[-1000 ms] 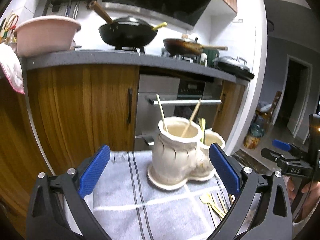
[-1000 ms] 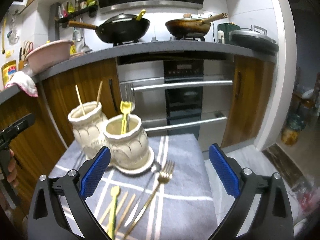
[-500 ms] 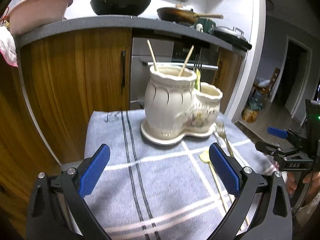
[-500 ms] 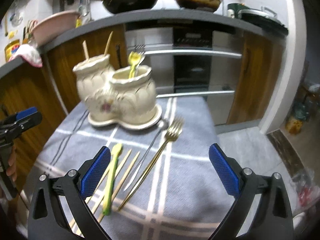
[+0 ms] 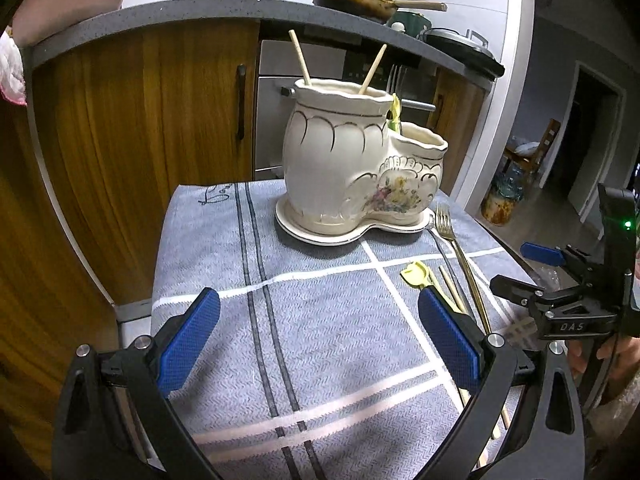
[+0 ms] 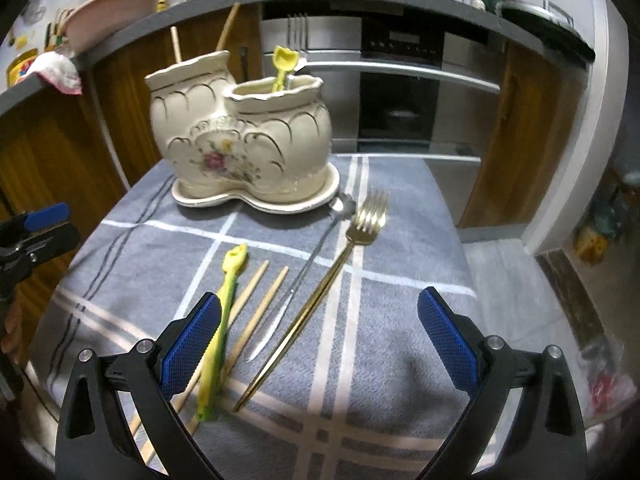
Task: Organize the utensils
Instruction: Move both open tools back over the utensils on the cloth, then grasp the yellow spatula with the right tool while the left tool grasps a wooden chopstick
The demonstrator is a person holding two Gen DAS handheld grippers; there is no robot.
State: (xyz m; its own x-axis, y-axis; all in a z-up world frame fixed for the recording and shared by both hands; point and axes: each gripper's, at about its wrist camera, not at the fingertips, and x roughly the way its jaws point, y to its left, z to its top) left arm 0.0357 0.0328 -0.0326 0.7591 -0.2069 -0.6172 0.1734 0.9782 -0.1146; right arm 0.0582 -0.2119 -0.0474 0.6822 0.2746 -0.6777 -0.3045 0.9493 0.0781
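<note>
A cream double-jar ceramic holder [image 6: 244,140] [image 5: 352,168] stands at the back of a grey checked cloth [image 6: 360,320]. Its taller jar holds two chopsticks [image 5: 299,58], its shorter jar a yellow spoon [image 6: 283,65] and a fork. On the cloth lie a gold fork [image 6: 328,280] [image 5: 460,256], a silver spoon [image 6: 308,268], two wooden chopsticks [image 6: 260,300] and a yellow-green spoon [image 6: 224,312] [image 5: 418,274]. My right gripper [image 6: 320,344] is open, low over these loose utensils. My left gripper [image 5: 320,336] is open and empty over the cloth's left part.
Wooden cabinets [image 5: 160,120] and an oven [image 6: 396,92] stand behind the table under a grey counter [image 5: 200,8] with pans and a pink basin [image 6: 108,8]. The cloth's right edge drops to the floor [image 6: 512,280].
Both grippers have dropped lower and tilted down toward the cloth, closing in on the table. The loose utensils now sit between the right gripper's fingers. Nothing was picked up.
</note>
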